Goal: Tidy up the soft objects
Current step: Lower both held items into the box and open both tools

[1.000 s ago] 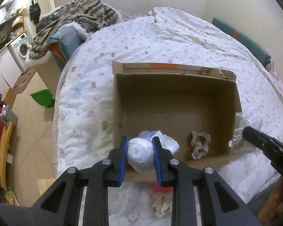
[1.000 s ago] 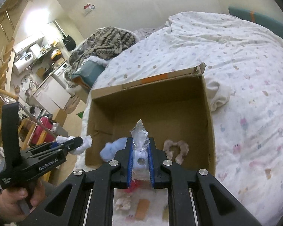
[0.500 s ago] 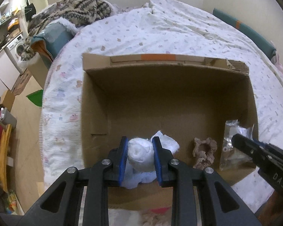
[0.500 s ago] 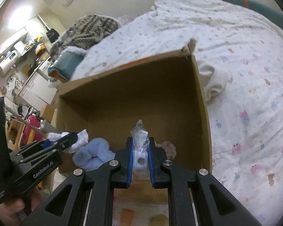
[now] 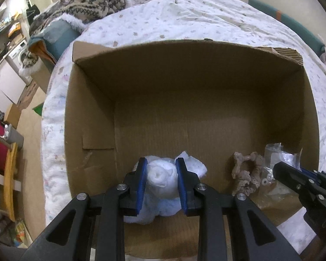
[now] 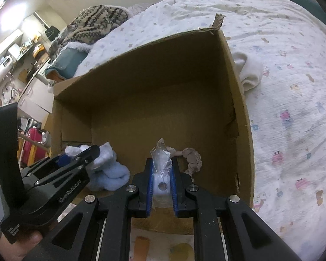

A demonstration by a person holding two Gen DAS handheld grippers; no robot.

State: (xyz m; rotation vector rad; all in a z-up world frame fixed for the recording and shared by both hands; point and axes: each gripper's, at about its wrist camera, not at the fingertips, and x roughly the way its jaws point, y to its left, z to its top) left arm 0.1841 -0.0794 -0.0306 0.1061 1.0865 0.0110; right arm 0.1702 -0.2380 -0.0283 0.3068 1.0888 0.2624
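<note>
An open cardboard box (image 5: 197, 100) lies on the bed; it also shows in the right wrist view (image 6: 141, 100). My left gripper (image 5: 162, 174) is shut on a rolled white sock (image 5: 162, 178), held low inside the box over a light blue fluffy sock (image 5: 150, 208). My right gripper (image 6: 162, 174) is shut on a clear plastic bag with a white item (image 6: 162, 165), inside the box near its front right. A beige scrunchie (image 5: 246, 174) lies on the box floor between the two grippers, also seen in the right wrist view (image 6: 192, 158).
The bed has a white printed quilt (image 6: 293, 108). A cream cloth (image 6: 250, 71) lies outside the box's right wall. A patterned knit blanket (image 5: 84, 2) and teal cushion (image 5: 58, 37) lie at the bed's far left. The floor with furniture is at left.
Both grippers have moved forward and down into the box with their loads. The box now fills both views.
</note>
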